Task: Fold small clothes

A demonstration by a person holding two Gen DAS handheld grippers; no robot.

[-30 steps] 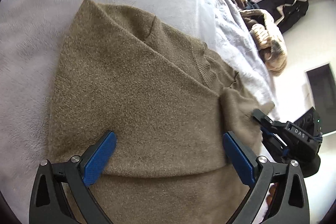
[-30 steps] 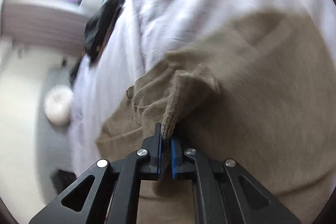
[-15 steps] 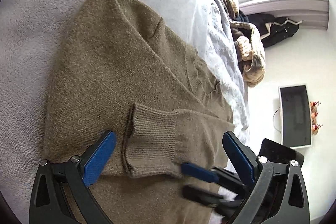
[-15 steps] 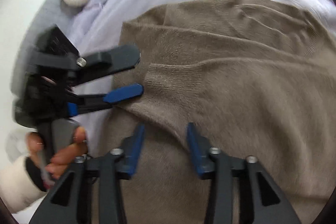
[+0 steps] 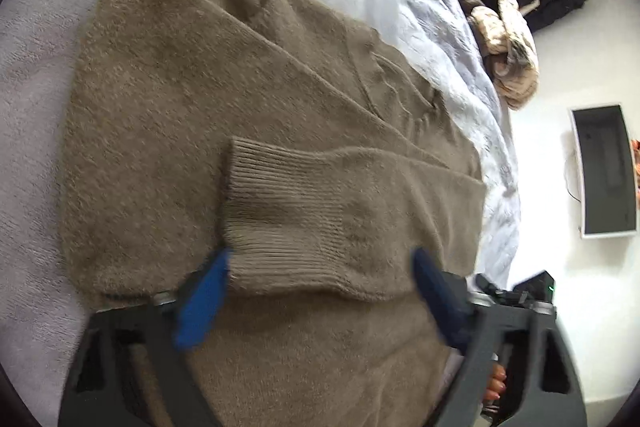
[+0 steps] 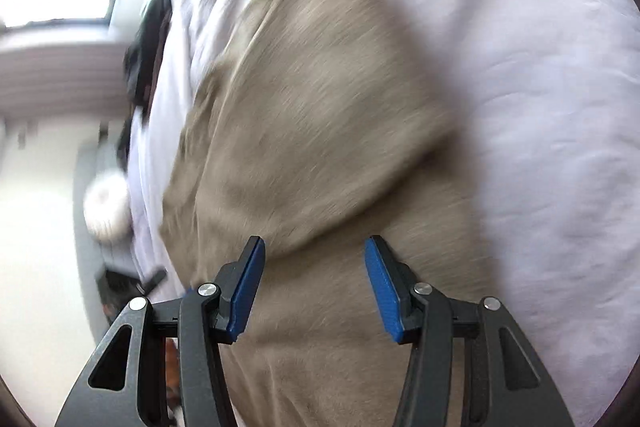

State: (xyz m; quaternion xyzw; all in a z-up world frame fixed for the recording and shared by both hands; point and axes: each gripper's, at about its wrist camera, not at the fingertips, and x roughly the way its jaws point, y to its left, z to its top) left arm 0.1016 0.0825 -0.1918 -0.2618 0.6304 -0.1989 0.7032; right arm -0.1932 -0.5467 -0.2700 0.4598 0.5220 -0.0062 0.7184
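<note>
Underneath, a pale bedspread (image 5: 36, 75) carries the sweater (image 5: 168, 99), seemingly rumpled.

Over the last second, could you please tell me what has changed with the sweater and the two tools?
The right tool, shut on the sleeve cuff a second ago, carried it across the sweater's body, let go and now hangs open and empty. The sleeve now lies folded over the front. The left tool stayed open, holding nothing, and the sweater stayed on the white bedding.
</note>
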